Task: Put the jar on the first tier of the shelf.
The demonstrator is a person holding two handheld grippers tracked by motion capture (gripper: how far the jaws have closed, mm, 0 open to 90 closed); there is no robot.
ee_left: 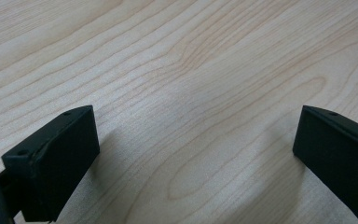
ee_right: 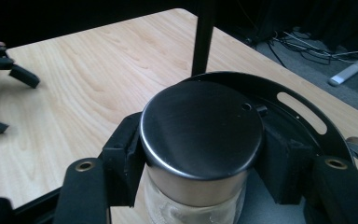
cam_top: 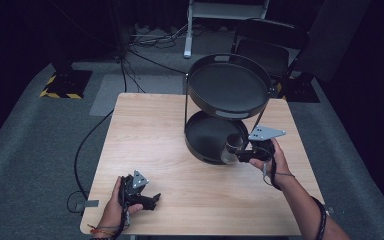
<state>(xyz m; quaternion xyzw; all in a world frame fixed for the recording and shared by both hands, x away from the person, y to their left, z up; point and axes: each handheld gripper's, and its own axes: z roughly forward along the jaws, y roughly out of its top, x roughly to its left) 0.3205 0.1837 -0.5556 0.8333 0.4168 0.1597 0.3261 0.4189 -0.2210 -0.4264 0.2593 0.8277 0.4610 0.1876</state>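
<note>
plainly the lidded jar (ee_right: 200, 154), clamped in the right claw (ee_right: 200, 158) at the lower tray's rim (ee_right: 303, 112), could snag that rim or slip on smooth metal and tip, while the left claw (ee_left: 196, 154) rests apart on the counter (cam_top: 150, 135).

— How's the light?
— Dim room, black at the edges; only the wooden table (cam_top: 165, 145) is lit, evenly from above.
— Shadows?
— Soft ones beside each black jaw in the left gripper view.
— Glare?
— A brushed sheen on the metal lid (ee_right: 201, 127) in the right gripper view. All three pictures are slightly soft, grainy.
</note>
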